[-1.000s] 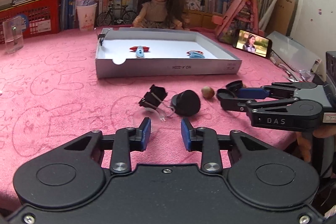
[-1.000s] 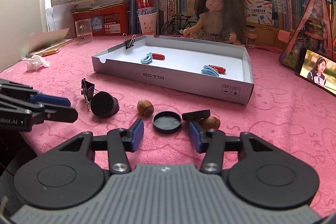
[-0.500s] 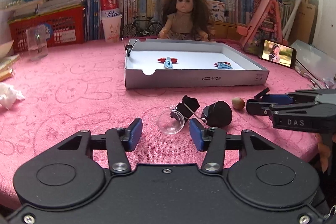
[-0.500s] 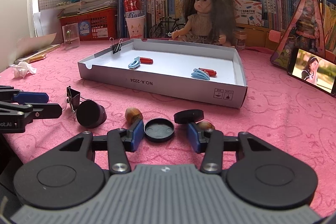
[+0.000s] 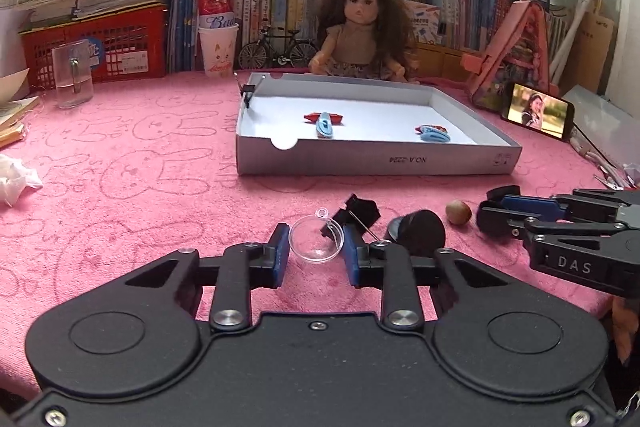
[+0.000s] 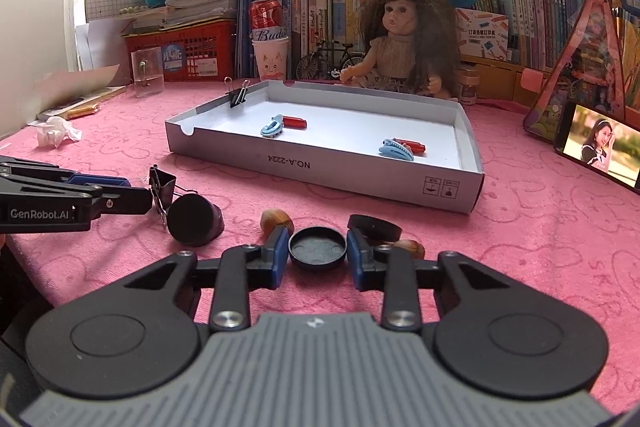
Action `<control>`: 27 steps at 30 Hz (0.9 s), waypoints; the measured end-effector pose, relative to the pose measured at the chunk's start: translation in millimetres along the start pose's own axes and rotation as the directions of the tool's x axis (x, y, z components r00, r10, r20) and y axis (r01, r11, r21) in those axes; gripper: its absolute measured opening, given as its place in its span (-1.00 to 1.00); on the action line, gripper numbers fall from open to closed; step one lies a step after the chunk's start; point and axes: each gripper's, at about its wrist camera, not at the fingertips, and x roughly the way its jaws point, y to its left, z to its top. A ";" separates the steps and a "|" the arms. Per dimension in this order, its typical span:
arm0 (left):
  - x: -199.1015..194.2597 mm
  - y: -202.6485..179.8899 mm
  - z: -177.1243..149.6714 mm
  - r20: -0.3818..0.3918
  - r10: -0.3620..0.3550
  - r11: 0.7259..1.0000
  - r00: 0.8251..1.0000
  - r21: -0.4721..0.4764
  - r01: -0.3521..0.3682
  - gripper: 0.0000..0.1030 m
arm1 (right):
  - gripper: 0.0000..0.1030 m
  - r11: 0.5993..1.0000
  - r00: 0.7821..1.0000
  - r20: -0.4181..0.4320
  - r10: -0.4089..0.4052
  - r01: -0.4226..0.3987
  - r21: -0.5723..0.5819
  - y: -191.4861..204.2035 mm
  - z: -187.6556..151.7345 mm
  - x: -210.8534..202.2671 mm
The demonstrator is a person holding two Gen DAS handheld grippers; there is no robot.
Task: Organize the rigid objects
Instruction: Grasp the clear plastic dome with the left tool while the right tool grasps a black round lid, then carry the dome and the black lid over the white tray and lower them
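The left gripper (image 5: 316, 247) is closing on a clear dome (image 5: 316, 240) that sits between its pads, which touch its sides. The right gripper (image 6: 318, 247) is closing likewise around a black cap (image 6: 317, 247). Both things lie on the pink cloth (image 5: 140, 187), near a binder clip (image 5: 357, 211), a nut (image 6: 277, 221) and a black cup (image 6: 194, 220). The box (image 5: 376, 163) stands beyond. The smooth, rounded dome may squirt from the pads; the low cap may slip under them.

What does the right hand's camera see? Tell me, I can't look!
The right gripper is closing its jaws around a round black plastic lid on a pink tablecloth. Behind it sits a shallow white cardboard box.
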 end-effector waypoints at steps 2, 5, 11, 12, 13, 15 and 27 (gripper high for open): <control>-0.2 3.2 3.5 0.002 0.002 1.000 1.000 -0.023 -0.002 -0.49 | -0.30 1.000 1.000 0.007 -0.001 0.001 0.018 -3.4 3.5 -1.5; -0.7 6.9 8.5 0.011 0.016 0.999 1.000 -0.038 -0.015 -0.49 | -0.30 0.999 1.000 0.024 -0.006 0.005 0.034 -7.2 7.7 -4.7; -0.2 11.6 16.1 0.027 0.037 0.998 0.999 -0.057 -0.036 -0.49 | -0.30 0.997 0.997 0.055 -0.050 0.047 0.058 -13.1 13.5 -8.1; -0.1 12.1 17.6 0.029 0.039 0.998 0.999 -0.060 -0.037 -0.49 | -0.30 0.997 0.997 0.055 -0.056 0.052 0.063 -14.3 14.6 -7.5; 0.1 12.2 19.1 0.033 0.042 0.997 0.999 -0.062 -0.040 -0.49 | -0.30 0.996 0.997 0.055 -0.063 0.059 0.069 -15.7 15.9 -6.9; 0.6 12.3 22.2 0.041 0.044 0.997 0.998 -0.062 -0.041 -0.49 | -0.30 0.994 0.996 0.056 -0.075 0.071 0.080 -18.3 17.7 -5.7; 7.4 8.9 37.1 0.064 0.036 0.998 0.997 -0.062 -0.032 -0.49 | -0.30 0.984 0.989 0.068 -0.133 0.123 0.132 -31.2 25.9 -2.7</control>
